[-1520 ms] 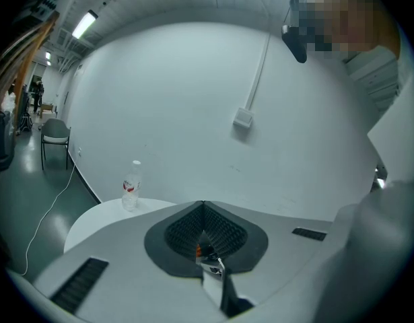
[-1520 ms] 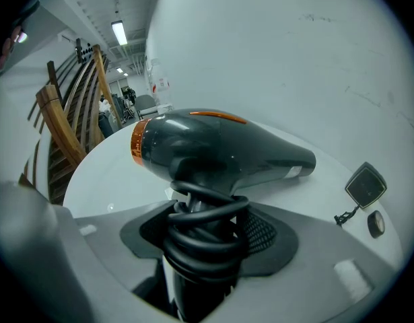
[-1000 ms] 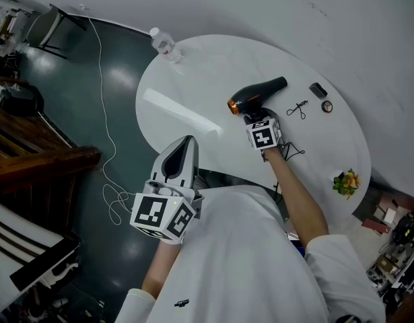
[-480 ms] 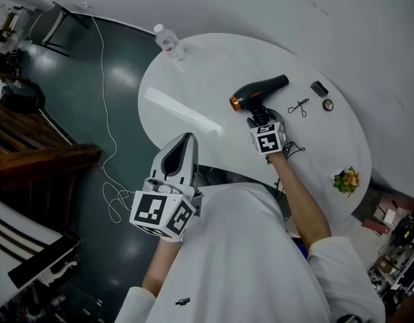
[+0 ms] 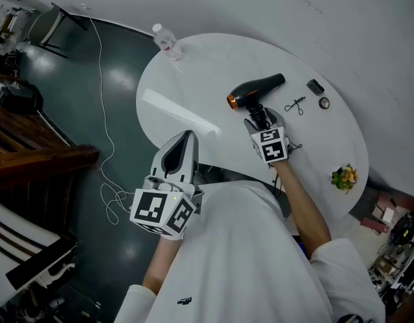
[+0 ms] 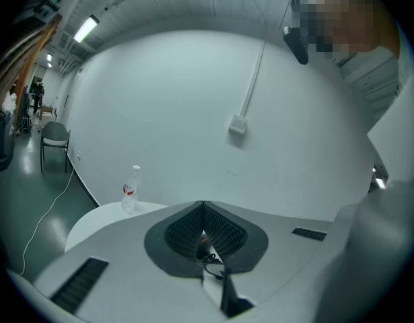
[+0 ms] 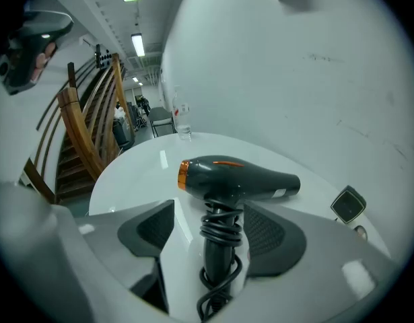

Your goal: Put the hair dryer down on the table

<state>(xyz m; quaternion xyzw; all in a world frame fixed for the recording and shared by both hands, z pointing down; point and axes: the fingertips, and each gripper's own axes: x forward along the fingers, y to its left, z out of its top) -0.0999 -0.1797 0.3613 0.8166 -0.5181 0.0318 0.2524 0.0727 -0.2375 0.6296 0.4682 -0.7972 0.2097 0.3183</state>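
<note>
The black hair dryer (image 5: 257,89) with an orange nozzle ring lies on its side on the white round table (image 5: 193,79). Its cord is wound around the handle. My right gripper (image 5: 259,116) stands open just behind the dryer. In the right gripper view the hair dryer (image 7: 240,177) has its handle between the spread jaws of the right gripper (image 7: 220,234), and the left pad is clearly off it. My left gripper (image 5: 186,140) is shut on nothing, held off the table's near edge by my body. Its left gripper (image 6: 203,210) tips meet in its own view.
A water bottle (image 5: 165,43) stands at the table's far left rim. Small black scissors (image 5: 295,105), a dark box (image 5: 316,86) and a round item (image 5: 324,103) lie right of the dryer. A small plant (image 5: 345,178) sits at the right edge. A white cable (image 5: 106,126) trails on the floor.
The right gripper's jaws have spread and it has drawn back a little toward me along the handle. The dryer stays on the table. The left gripper has not moved.
</note>
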